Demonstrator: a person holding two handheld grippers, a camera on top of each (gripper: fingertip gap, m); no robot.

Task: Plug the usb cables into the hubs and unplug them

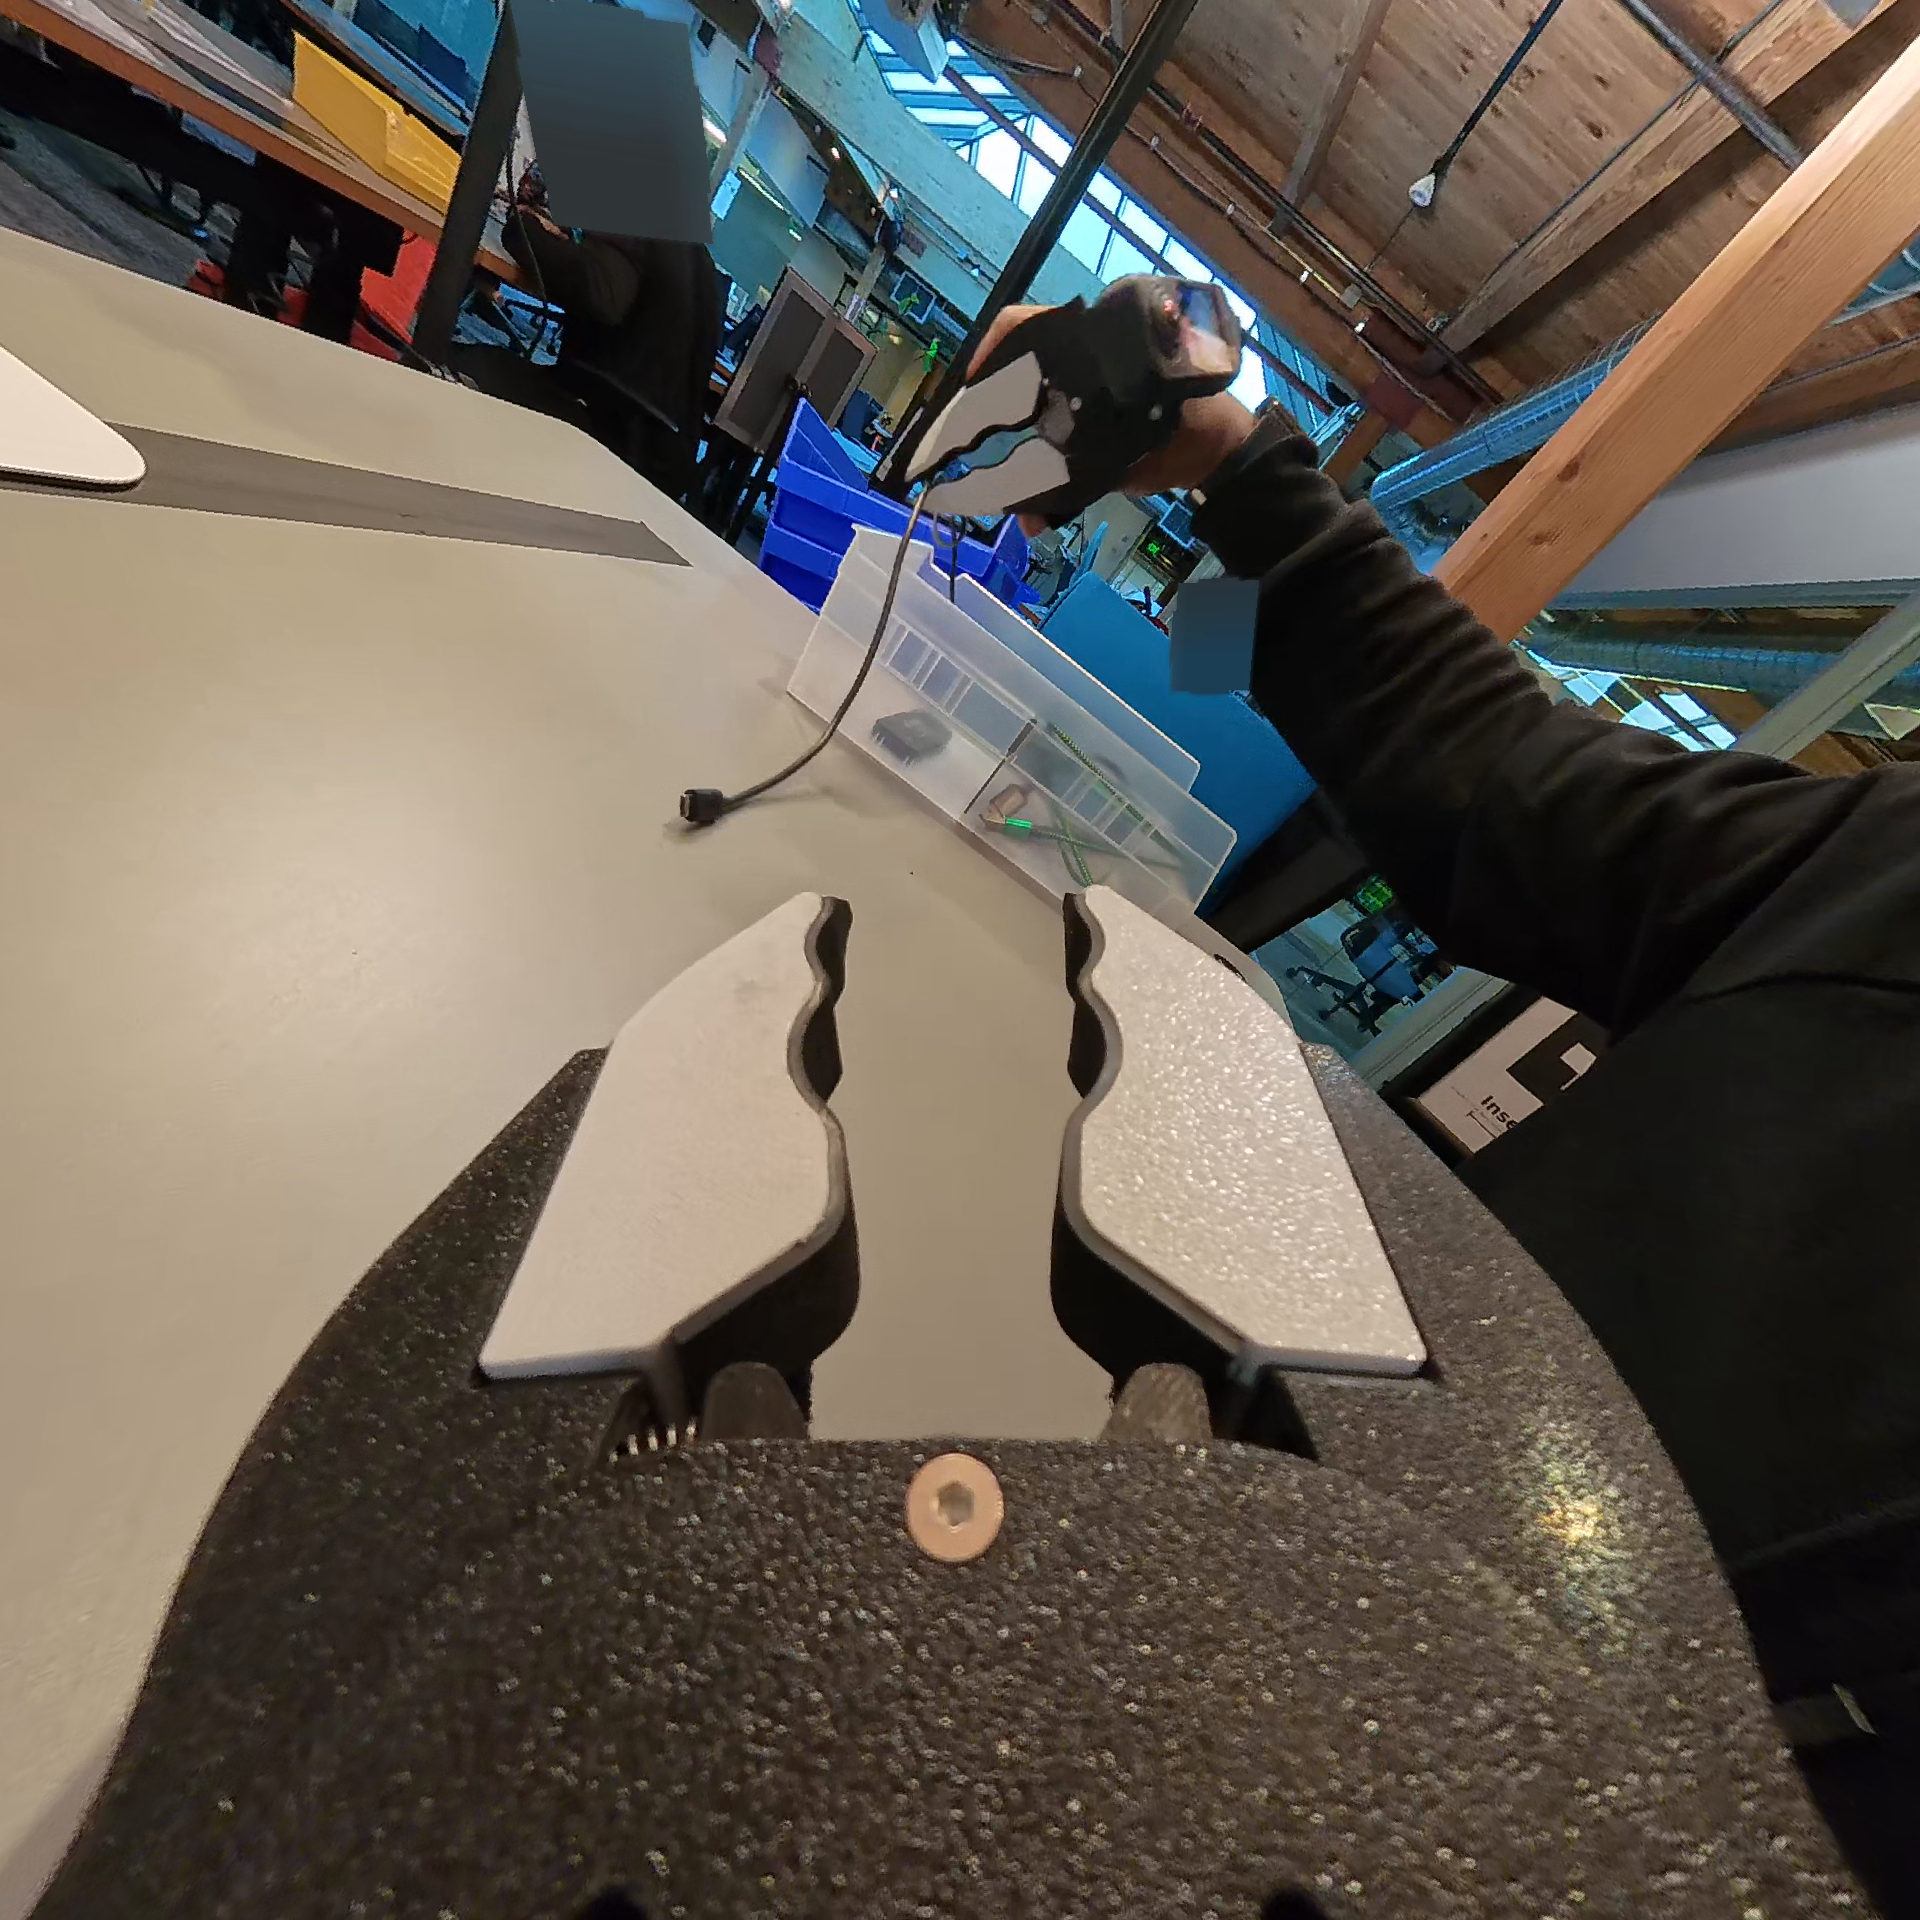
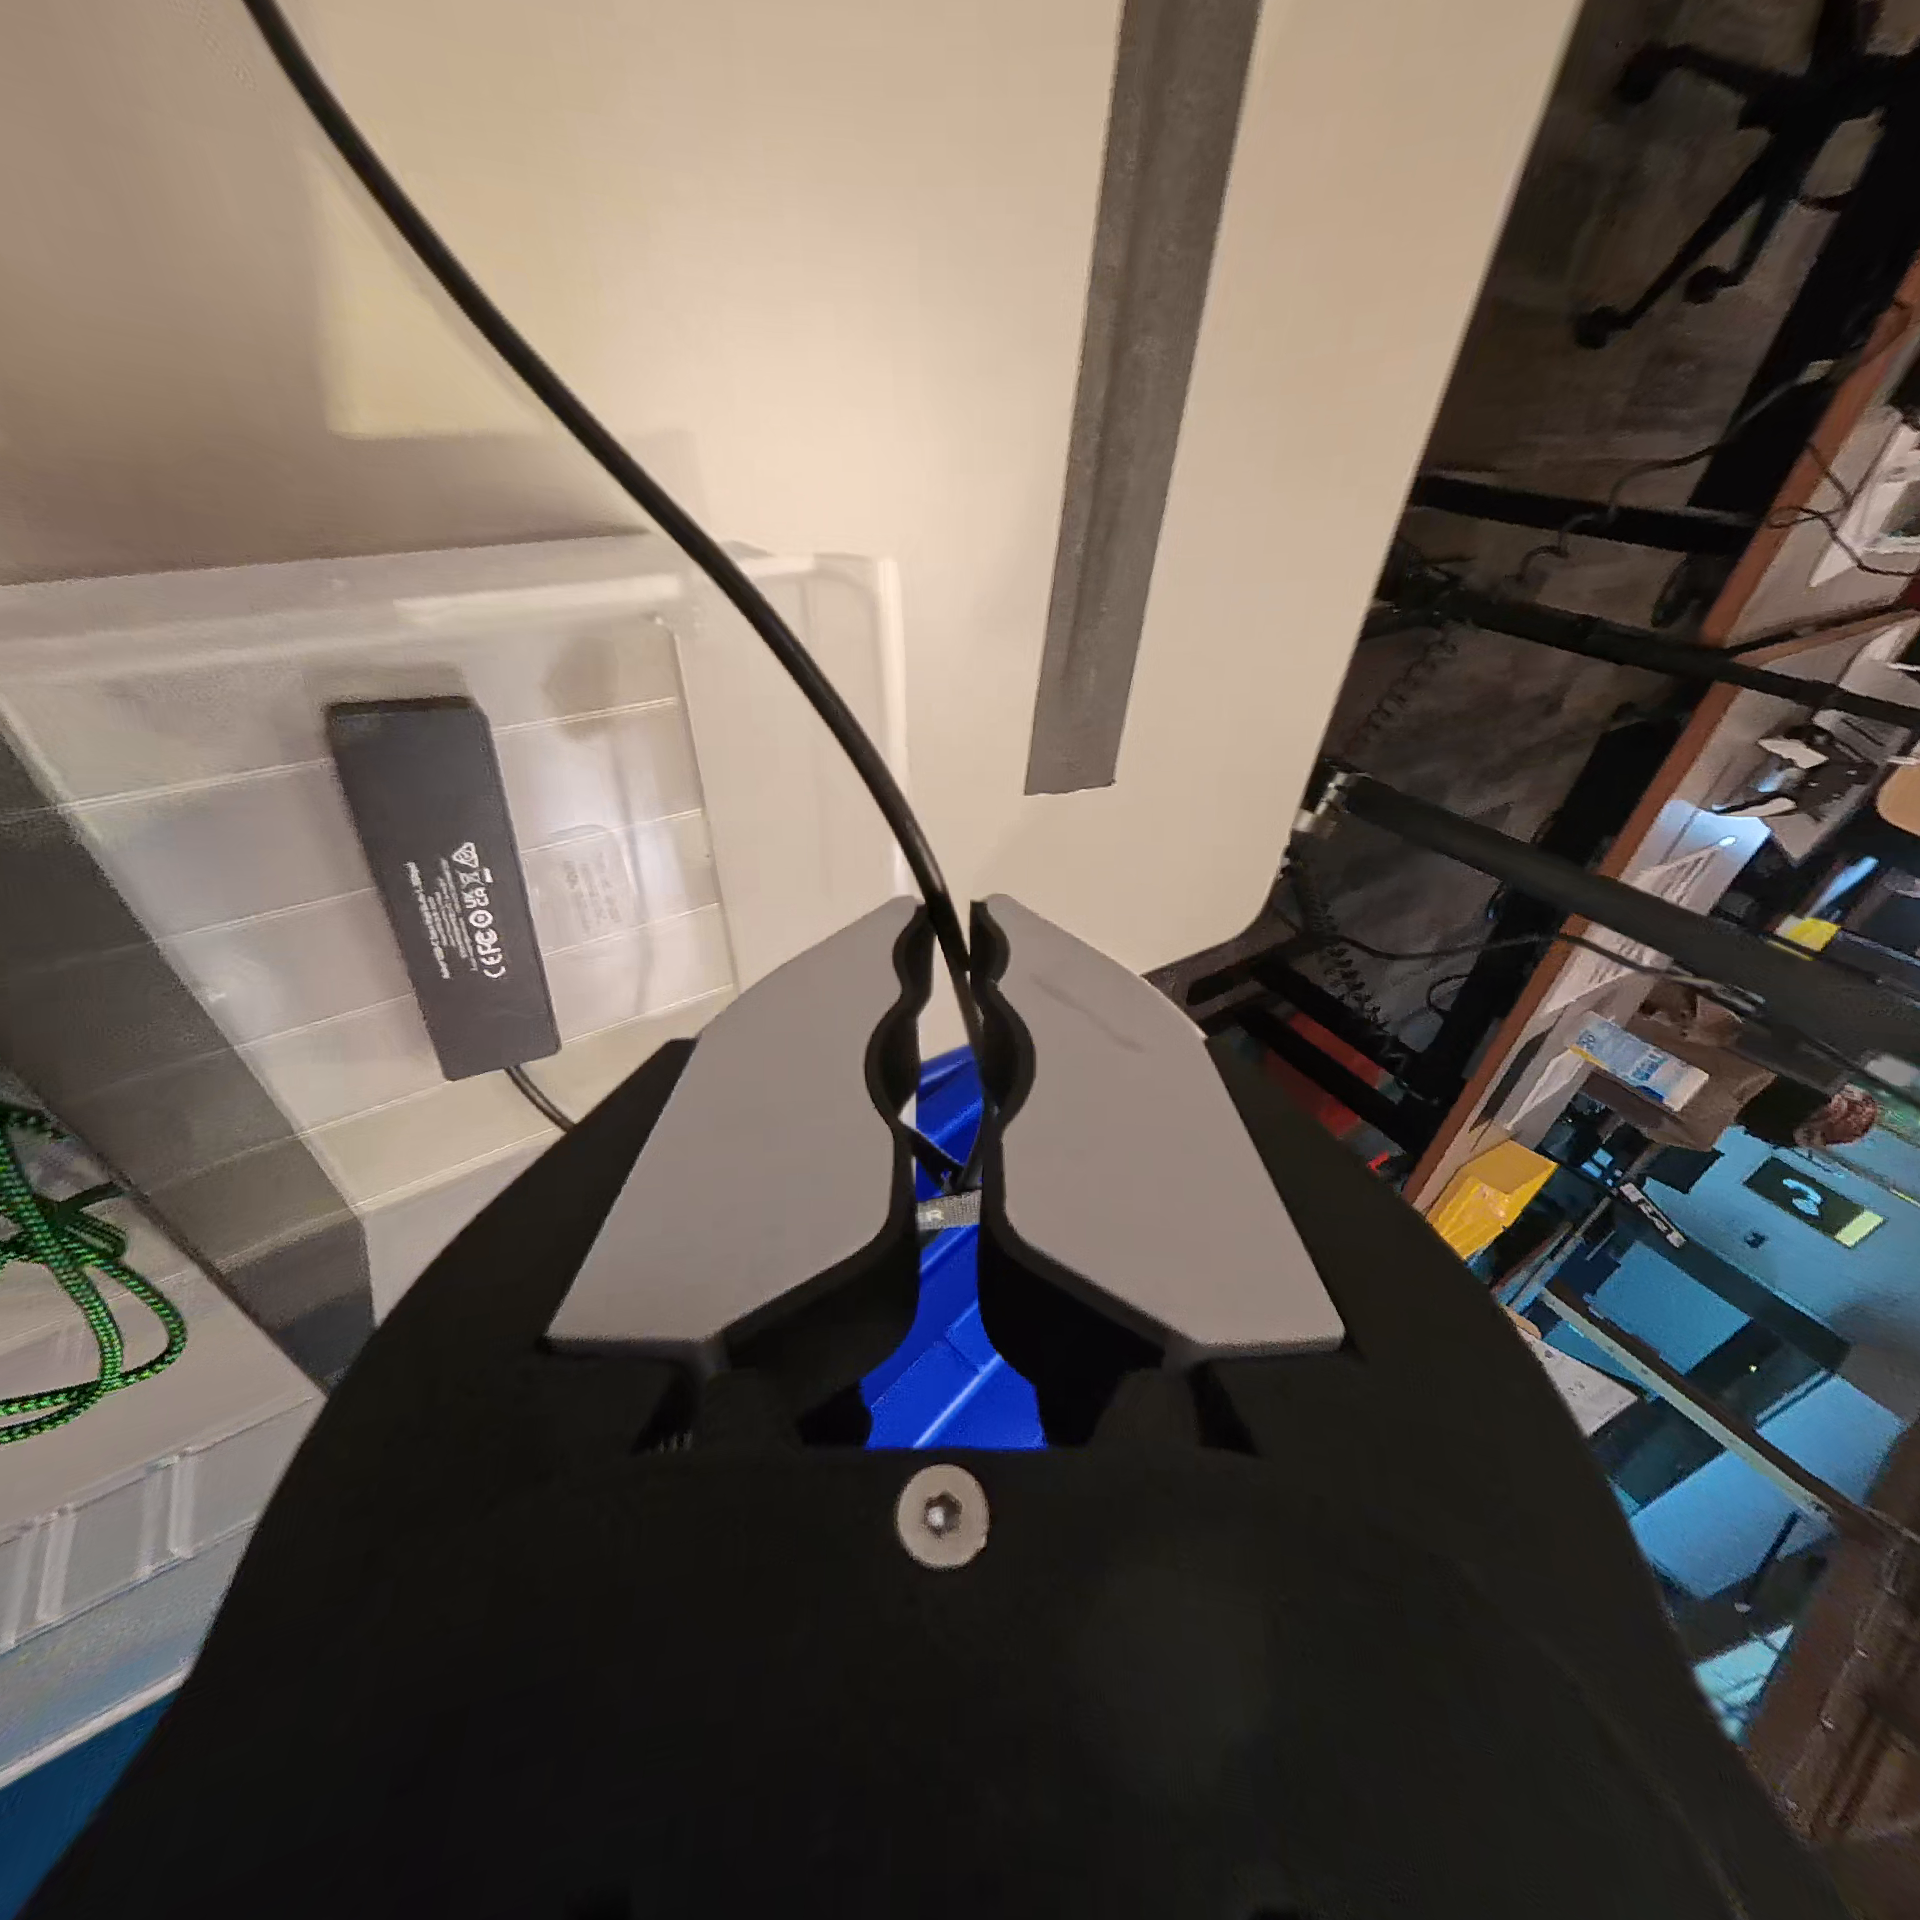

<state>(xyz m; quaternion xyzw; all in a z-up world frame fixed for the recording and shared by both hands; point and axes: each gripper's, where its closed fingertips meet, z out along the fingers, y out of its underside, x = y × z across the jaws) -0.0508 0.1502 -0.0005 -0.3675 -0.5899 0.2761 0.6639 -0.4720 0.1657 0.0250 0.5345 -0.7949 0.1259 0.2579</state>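
Cable plug [image 1: 702, 805] lies on the table [image 1: 312, 831] — hub [image 1: 912, 730] apparently inside the bin [image 1: 1039, 707] beside it.

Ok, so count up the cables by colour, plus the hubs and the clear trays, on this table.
Black cable: 1
Green braided cable: 1
Black hub: 1
Clear tray: 1
Total: 4

Workshop – exposed timber ceiling [image 1: 1299, 125], blue parts bins [image 1: 821, 488], cluttered workbenches [image 2: 1683, 935] – industrial space.
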